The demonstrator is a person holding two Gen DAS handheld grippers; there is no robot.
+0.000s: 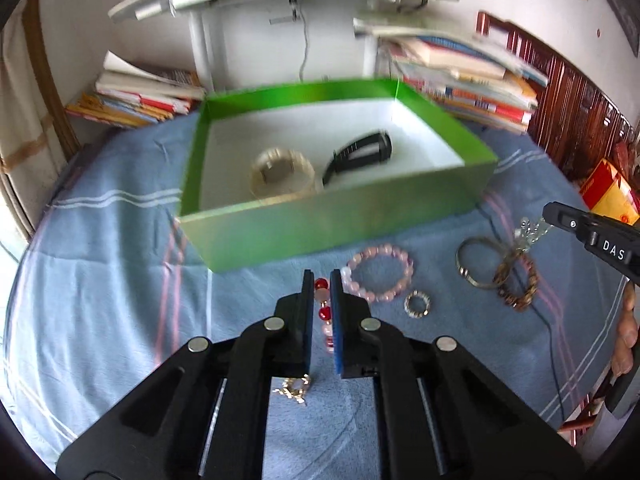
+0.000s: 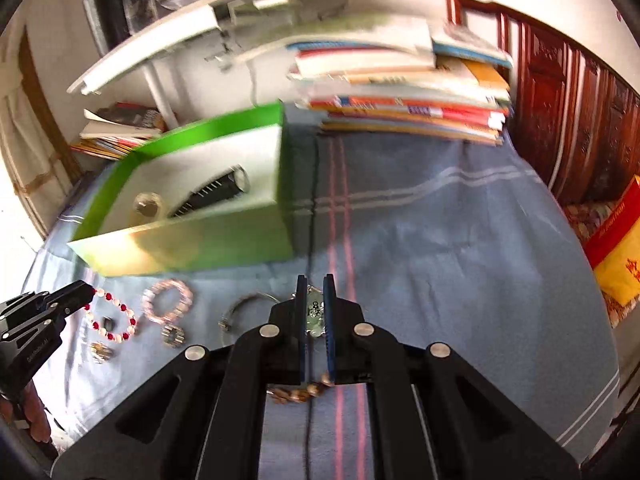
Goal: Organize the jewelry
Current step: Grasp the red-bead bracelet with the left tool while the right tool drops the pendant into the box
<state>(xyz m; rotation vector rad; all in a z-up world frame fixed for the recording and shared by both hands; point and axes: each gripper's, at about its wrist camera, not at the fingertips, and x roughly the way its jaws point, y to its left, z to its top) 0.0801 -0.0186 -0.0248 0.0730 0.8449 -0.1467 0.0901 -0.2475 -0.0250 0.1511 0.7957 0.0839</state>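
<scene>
Lots of bare blue cloth (image 2: 440, 240) right of green box (image 1: 332, 224) (two watches (image 1: 280, 174) inside); left gripper (image 1: 322, 280) clenched on red-white beads (image 2: 114, 318), right gripper (image 2: 315, 284) clenched on silver charm (image 2: 314, 314).

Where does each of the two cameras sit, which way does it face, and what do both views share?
Left wrist: sits on the left gripper, looking forward and down over the blue cloth at the green box; a red-and-white bead bracelet lies between its fingers; a hand shows at right.
Right wrist: sits on the right gripper, facing the same cloth, shut on a silvery pendant piece; the left gripper shows at far left.
Shared: the box, pink bead bracelet, book stacks.
</scene>
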